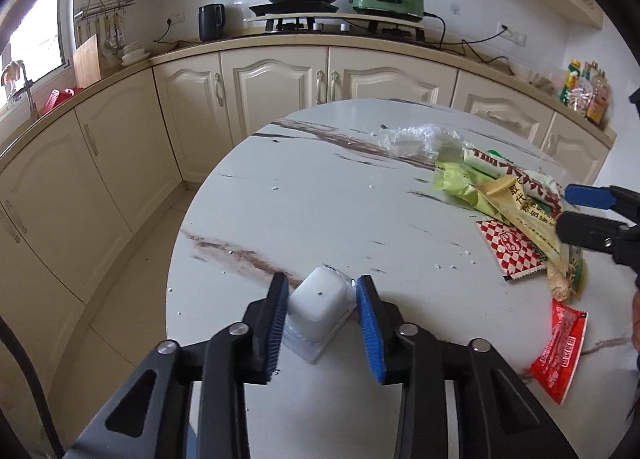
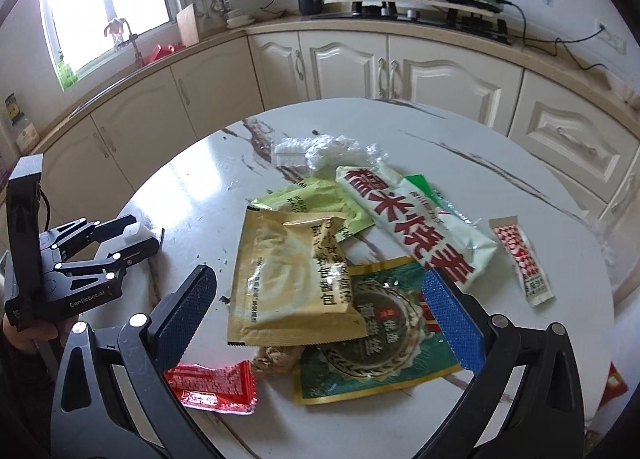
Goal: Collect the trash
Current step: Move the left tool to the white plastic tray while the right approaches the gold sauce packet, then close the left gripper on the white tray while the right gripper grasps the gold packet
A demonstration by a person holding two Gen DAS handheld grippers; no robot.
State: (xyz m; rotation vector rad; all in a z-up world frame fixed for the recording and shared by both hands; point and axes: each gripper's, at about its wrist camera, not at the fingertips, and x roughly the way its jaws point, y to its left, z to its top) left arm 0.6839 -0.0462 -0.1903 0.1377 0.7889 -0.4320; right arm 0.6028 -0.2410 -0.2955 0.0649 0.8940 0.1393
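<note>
Now two grippers work over a round table [image 1: 320, 187] strewn with trash.

On the table's near left edge, the left gripper [image 1: 322, 301] has its blue pads around a small white tub [image 1: 320, 309], upside down; the left pad touches its side, while the right pad looks just at its rim, so a firm pinch is not certain. To the right, the right gripper [image 2: 320, 299] hovers with fingers spread wide above a pile of wrappers: a gold sachet [image 2: 288, 279] on top, a green packet [image 2: 384, 343] under it, a long white bag [image 2: 416, 219] behind, crumpled clear plastic [image 2: 336, 151] farthest, and a red sachet [image 2: 212, 387] nearest. A red-checked sachet [image 2: 524, 259] lies apart at the right.
</note>
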